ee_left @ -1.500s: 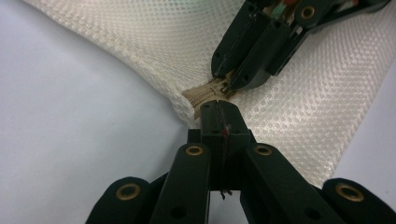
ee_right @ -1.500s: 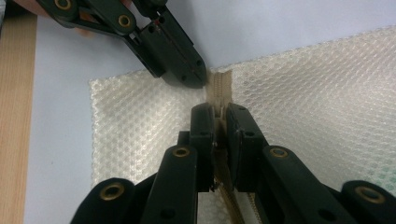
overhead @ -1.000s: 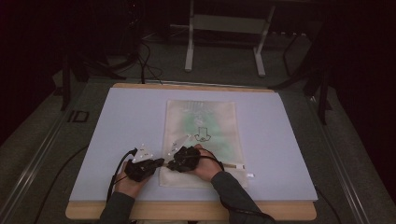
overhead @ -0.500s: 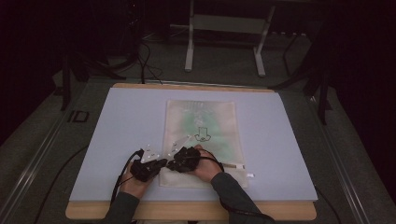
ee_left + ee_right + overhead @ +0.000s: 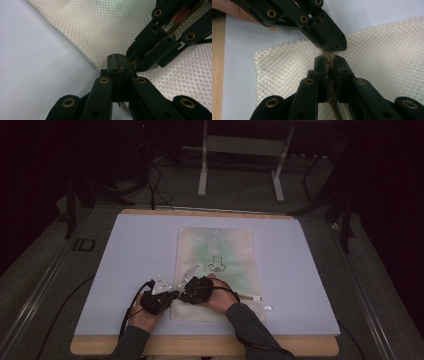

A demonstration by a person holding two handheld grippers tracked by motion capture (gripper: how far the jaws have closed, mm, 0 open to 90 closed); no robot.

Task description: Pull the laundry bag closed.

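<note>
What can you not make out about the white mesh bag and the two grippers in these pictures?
- High view: the green and black print on the white mesh zip bag is too small to read.
- Left gripper view: what it pinches, hidden between shut jaws.
- Right gripper view: the zip's end, cut off at the bottom edge.

Both tools crowd the white mesh zip bag's (image 5: 215, 270) near-left corner; the pale blue bench (image 5: 135, 250) is open elsewhere.

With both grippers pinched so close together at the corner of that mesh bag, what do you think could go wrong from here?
1. The left gripper and right gripper sit almost tip to tip, so any pull may knock them together.
2. The right gripper clamps a thin tan strip by the zipper; it could slip free.
3. The mesh bag lies loose on the table, so it may drag rather than open.
</note>
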